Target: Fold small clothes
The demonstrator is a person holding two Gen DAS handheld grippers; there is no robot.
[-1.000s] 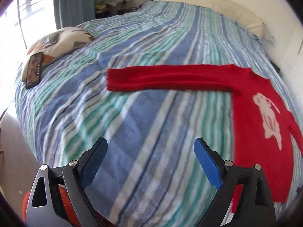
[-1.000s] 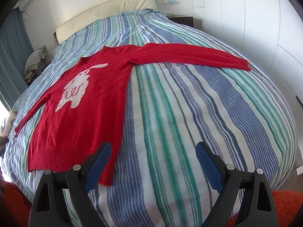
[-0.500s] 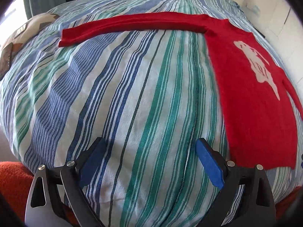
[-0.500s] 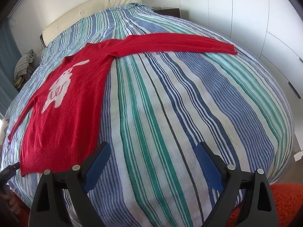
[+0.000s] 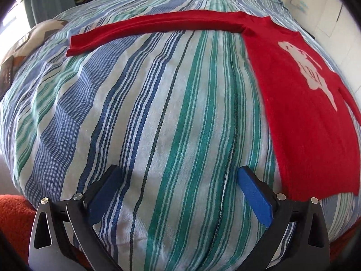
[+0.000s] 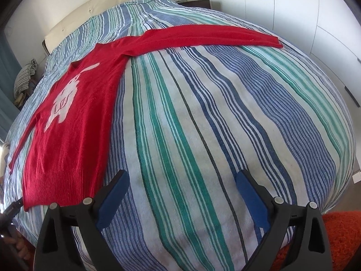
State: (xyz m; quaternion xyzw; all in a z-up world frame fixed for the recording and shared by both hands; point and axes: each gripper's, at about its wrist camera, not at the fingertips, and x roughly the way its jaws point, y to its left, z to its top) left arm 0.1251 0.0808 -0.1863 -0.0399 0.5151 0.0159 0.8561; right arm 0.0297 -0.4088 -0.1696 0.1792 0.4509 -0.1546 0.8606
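Note:
A red sweater [image 5: 300,117] with a white rabbit print lies flat on the striped bedspread [image 5: 158,113], sleeves spread out. In the left wrist view its body is at the right and one sleeve [image 5: 158,24] runs left across the top. In the right wrist view the sweater [image 6: 74,122] is at the left and the other sleeve [image 6: 209,35] runs right. My left gripper [image 5: 179,187] is open and empty over bare bedspread, left of the hem. My right gripper [image 6: 181,187] is open and empty, right of the hem.
A patterned cushion [image 5: 33,36] and a dark phone-like object [image 5: 6,74] lie at the bed's left edge. The headboard [image 6: 94,6] and white wardrobe doors [image 6: 293,11] stand beyond. An orange rug [image 6: 343,241] is on the floor.
Both grippers have moved forward and lower over the bed, nearer the sweater's hem. The sweater has not moved. Both grippers stay open.

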